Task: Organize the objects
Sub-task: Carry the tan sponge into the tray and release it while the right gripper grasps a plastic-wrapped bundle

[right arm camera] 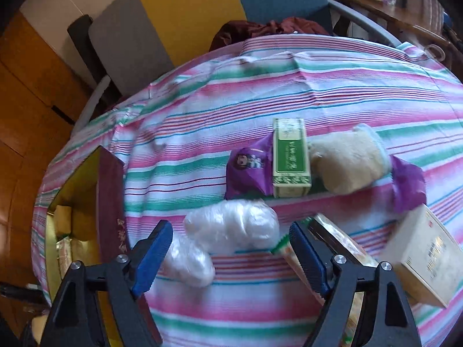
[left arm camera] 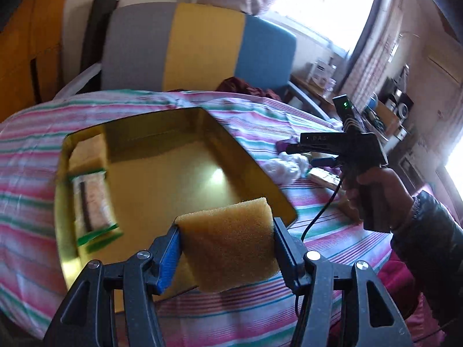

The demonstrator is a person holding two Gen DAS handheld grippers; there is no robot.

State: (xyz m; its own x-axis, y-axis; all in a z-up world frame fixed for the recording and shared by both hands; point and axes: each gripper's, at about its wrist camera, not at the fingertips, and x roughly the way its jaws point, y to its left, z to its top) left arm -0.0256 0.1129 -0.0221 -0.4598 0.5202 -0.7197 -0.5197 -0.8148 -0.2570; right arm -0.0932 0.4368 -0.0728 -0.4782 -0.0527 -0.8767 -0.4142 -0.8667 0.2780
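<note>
Left wrist: one sponge [left arm camera: 228, 243], one tin [left arm camera: 254, 156].

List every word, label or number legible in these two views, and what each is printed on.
"D A S" (partial, rest cut off): on the black right gripper body, left wrist view.
Green box: white characters, too blurred to read.
Purple packet: cartoon face and print, unreadable.
Dark red tin wall: gold characters, blurred.
Cream box: small print, unreadable.
Green-edged packet in the tin: print blurred.

Both wrist views overlook striped tablecloth [left arm camera: 332, 240].
</note>
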